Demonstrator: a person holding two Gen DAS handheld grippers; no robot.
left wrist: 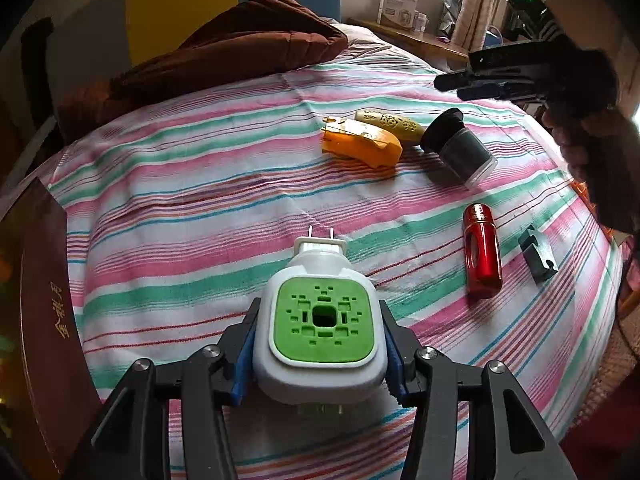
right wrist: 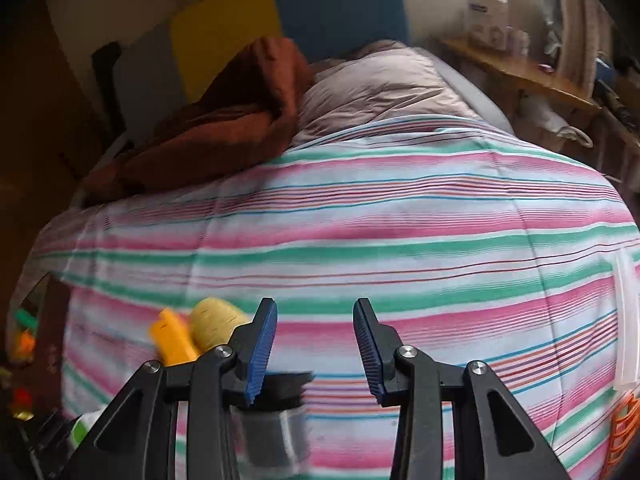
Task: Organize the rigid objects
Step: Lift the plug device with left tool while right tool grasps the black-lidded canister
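Writing first: a dark brown book (left wrist: 44, 300) at the left edge of the left wrist view carries gold characters down its spine, too small and skewed to read; a white carton (left wrist: 398, 4) on the far wooden shelf has print I cannot make out; the red cylinder (left wrist: 482, 252) has a gold band with marks, unreadable. Surface is a bed with a striped sheet (left wrist: 200, 208) in pink, green and white; a brown quilt (left wrist: 224, 52) is heaped at the far end. Open sheet lies wide between the near plug-in unit and the far cluster, and across most of the right wrist view; the bed's right edge drops off close behind the red cylinder and a small grey clip (left wrist: 538, 254). Far cluster: orange plastic piece (left wrist: 360, 142) touching a tan carved piece (left wrist: 390, 124), black-lidded jar (left wrist: 460, 146) on its side just beside them. Left hand-held gripper (left wrist: 320, 352): blue pads clamped on both sides of a white plug-in unit with a green grille (left wrist: 320, 320), prongs pointing away. Right hand-held gripper (right wrist: 316, 348): jaws apart, nothing between them, the jar (right wrist: 276, 420) blurred below its left finger.
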